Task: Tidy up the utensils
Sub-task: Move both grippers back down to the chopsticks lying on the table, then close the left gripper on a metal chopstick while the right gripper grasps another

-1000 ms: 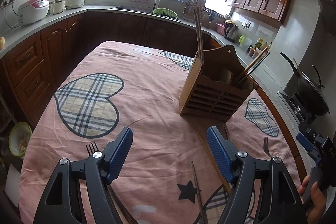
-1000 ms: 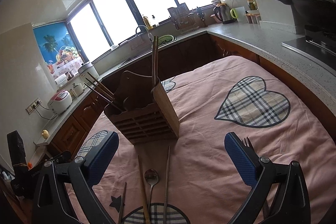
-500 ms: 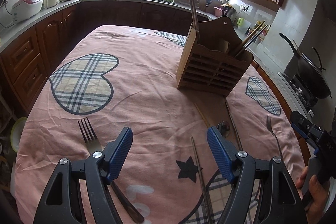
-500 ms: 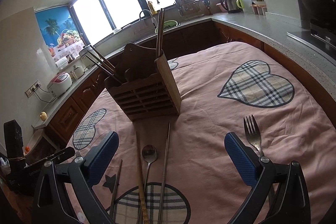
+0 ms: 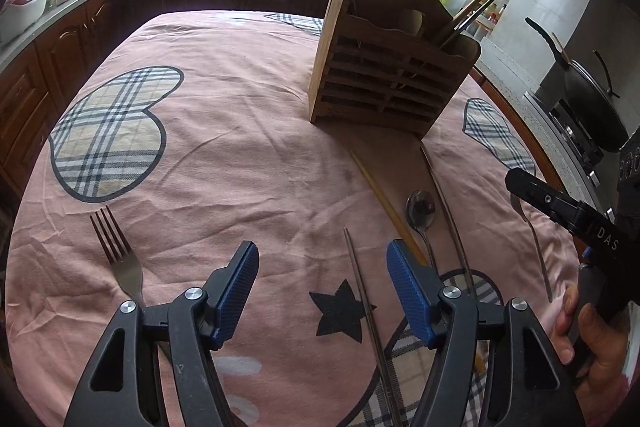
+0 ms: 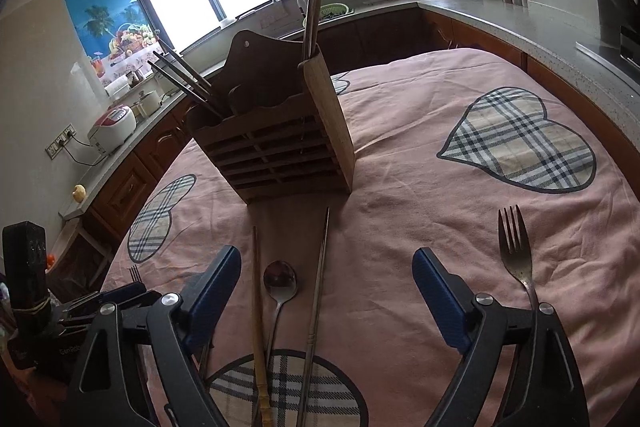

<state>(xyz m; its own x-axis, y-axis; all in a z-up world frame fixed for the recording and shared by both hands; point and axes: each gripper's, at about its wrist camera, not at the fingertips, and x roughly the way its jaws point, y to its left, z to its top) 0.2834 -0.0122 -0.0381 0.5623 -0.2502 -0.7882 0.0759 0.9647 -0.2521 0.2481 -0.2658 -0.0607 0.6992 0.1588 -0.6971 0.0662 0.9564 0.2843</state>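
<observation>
A wooden utensil holder [image 5: 384, 75] [image 6: 280, 147] stands on the pink tablecloth with chopsticks [image 6: 314, 3] sticking out of it. In front of it lie a spoon [image 5: 420, 211] [image 6: 280, 283], a wooden chopstick [image 5: 384, 203] [image 6: 256, 307], and metal chopsticks [image 5: 364, 299] [image 6: 318, 291]. One fork [image 5: 116, 255] lies left of my left gripper [image 5: 320, 267], which is open and empty above the cloth. Another fork [image 6: 516, 259] lies right of my right gripper [image 6: 326, 275], also open and empty above the spoon and chopsticks.
The table [image 5: 224, 155] is ringed by kitchen counters [image 6: 500, 15] with a sink, rice cooker [image 6: 114, 123], kettle and a wok on the stove [image 5: 588, 95]. The other gripper and the hand holding it [image 5: 580, 315] show at the left wrist view's right edge.
Both grippers have tilted down and drawn back from the holder, bringing the forks, spoon and chopsticks on the cloth into fuller view. Both stay open.
</observation>
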